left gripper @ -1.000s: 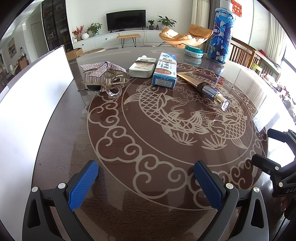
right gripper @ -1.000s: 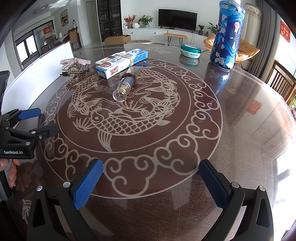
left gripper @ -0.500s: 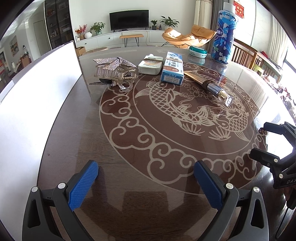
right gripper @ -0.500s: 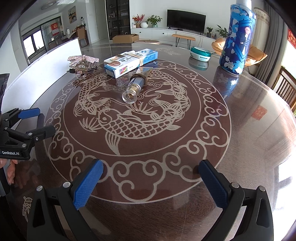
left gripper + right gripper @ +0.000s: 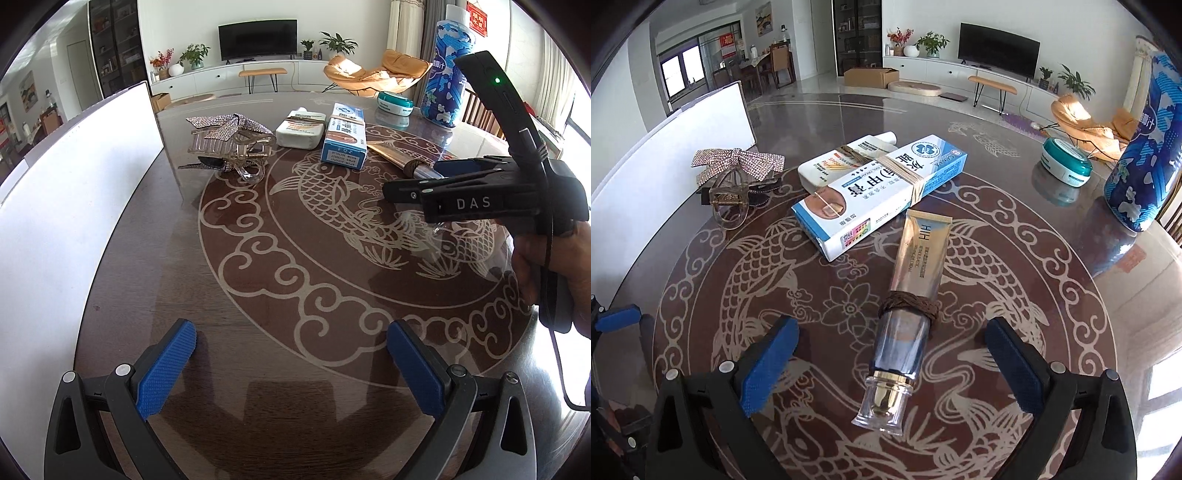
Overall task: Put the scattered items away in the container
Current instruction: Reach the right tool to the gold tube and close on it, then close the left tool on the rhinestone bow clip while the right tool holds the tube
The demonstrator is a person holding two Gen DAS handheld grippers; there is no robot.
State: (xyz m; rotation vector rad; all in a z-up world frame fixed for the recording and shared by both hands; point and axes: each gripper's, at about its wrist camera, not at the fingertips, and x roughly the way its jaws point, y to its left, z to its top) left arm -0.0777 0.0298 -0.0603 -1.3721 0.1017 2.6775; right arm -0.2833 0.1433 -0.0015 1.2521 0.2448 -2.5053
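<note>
- The right gripper [image 5: 886, 363] is held low over the middle of the bench [image 5: 1052, 317], its blue pads standing apart on either side of the cosmetic tube [image 5: 912, 291]; no pad is seen pressing on it.
- The jaws of the right gripper have just been closing, with the capped end of the tube lying between them.
- The tube lies flat on the fish pattern, its clear cap toward the gripper and its crimped gold end toward the far edge; a brown band is wrapped around its middle.
- The blue-and-white box [image 5: 879, 192] lies just beyond the tube, bound by a rubber band to a white tube [image 5: 846, 158] beside it.
- A rhinestone bow hair clip [image 5: 735, 177] rests nearer the left edge, close to the white container [image 5: 665, 147] that stands along that edge.
- The left gripper [image 5: 291, 362] is held wide open above the near edge of the bench, with nothing between its pads.
- A teal jar [image 5: 1067, 162] and a blue patterned can [image 5: 1145, 155] stand toward the far right edge.
</note>
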